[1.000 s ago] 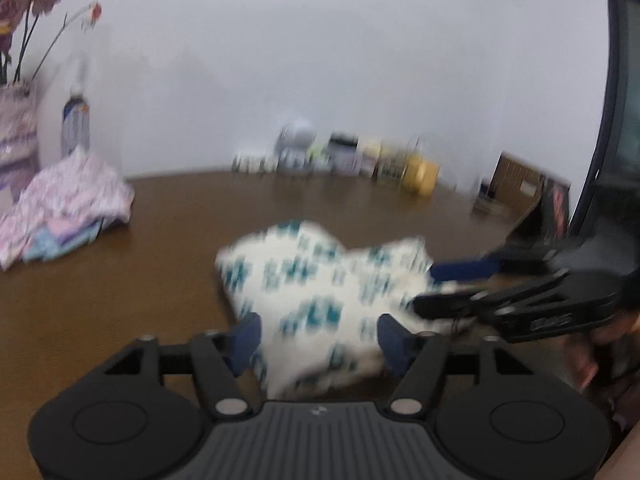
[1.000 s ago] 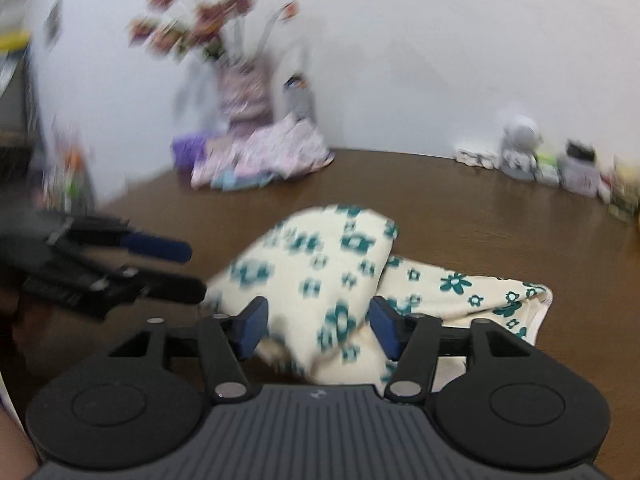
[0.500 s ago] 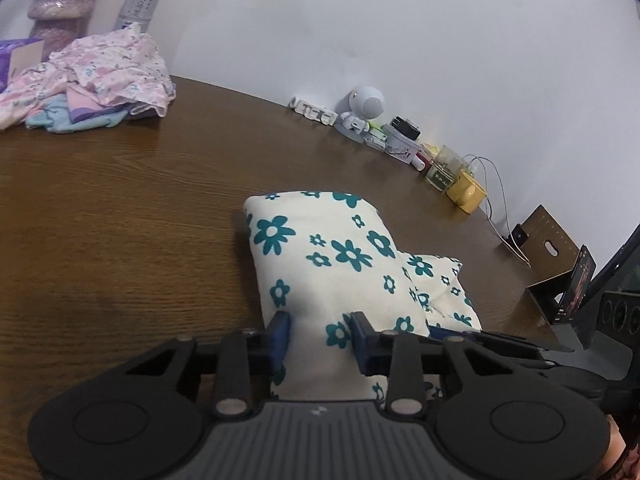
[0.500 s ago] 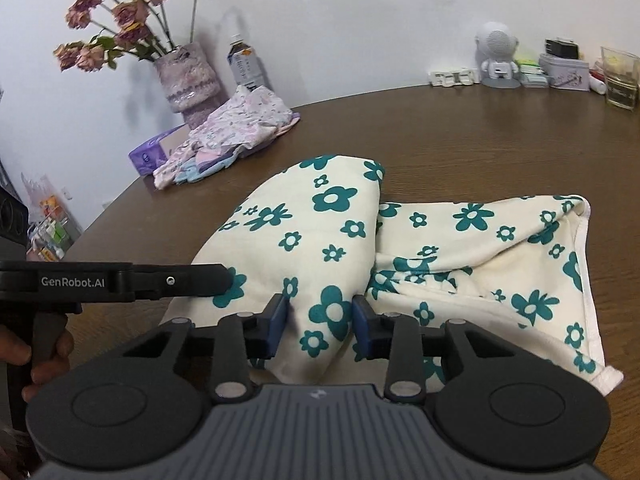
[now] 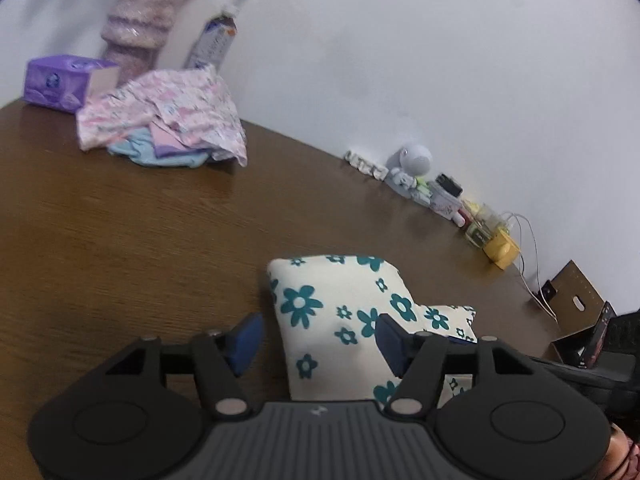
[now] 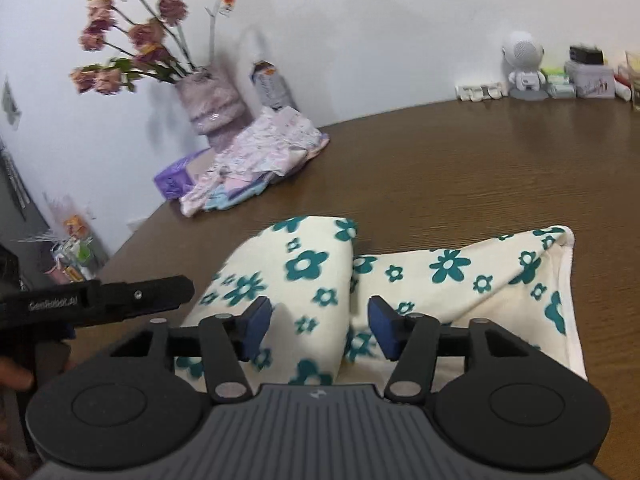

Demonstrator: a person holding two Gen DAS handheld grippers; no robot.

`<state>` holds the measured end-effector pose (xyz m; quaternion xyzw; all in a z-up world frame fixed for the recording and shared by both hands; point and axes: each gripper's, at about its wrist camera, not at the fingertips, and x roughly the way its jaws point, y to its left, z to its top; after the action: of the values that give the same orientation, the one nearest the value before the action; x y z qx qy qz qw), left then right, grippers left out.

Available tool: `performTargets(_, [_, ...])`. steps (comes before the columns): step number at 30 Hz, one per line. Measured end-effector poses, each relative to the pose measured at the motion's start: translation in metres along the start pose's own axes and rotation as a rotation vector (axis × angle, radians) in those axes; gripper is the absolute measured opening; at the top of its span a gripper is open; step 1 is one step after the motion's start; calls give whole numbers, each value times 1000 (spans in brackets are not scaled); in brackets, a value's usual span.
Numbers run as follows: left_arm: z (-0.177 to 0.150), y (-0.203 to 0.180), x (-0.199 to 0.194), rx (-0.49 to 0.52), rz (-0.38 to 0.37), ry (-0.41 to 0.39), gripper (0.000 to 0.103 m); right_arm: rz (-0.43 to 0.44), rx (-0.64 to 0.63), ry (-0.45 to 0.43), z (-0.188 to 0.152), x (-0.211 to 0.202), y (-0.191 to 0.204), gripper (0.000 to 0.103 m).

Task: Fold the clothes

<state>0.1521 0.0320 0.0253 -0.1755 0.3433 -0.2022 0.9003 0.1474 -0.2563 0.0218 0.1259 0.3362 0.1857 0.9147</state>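
A cream cloth with teal flowers (image 5: pixel 340 316) lies folded on the brown table (image 5: pixel 120 240), one thick fold on top of a flatter layer (image 6: pixel 480 276). My left gripper (image 5: pixel 318 344) hovers over the cloth's near end. Its jaws are opening: the left pad is off the cloth's edge, the right pad is over the fabric, and neither presses. My right gripper (image 6: pixel 319 330) stands over the same fold with its jaws opening too, the cloth below and between the pads, unpinched. The left gripper (image 6: pixel 182 290) also shows side-on in the right wrist view.
A pile of pink and blue clothes (image 5: pixel 168 124) lies at the back left beside a purple tissue box (image 5: pixel 56 82), a vase (image 6: pixel 210 104) with flowers and a bottle (image 5: pixel 212 42). Small items and a white figure (image 5: pixel 412 164) line the wall. A cardboard box (image 5: pixel 574 300) sits far right.
Half a second ago both grippers were pinched narrow on the folded cloth. Now both have spread their jaws and let it go, have rolled, and have drawn back a little. The cloth stays folded.
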Motion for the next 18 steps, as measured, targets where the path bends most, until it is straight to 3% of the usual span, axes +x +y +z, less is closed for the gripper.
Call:
performTargets(2, [-5,0,12,22,-7,46,34,-15,8,21,-3,11,-2,47])
performTargets(6, [-9,2,11,31,-22,43,35,-12,-2,21,-8,14,-2,45])
performTargets(10, [4,-3,12,61,-10,17,59,-9,17,-16,3,10,-5,47])
performTargets(12, [4,-4,19,63,10,42,57,-17,12,-11,8,14,-4,47])
performTargets(14, [-1,-2,23,62,-3,61,38,-17,1,16,4,20,-1,46])
performTargets(16, [-3,1,23,56,-23,61,39,-10,-1,29,-2,22,-1,43])
performTargets(18, [3,6,20,26,-43,48,49,4,22,17,-2,19,-5,44])
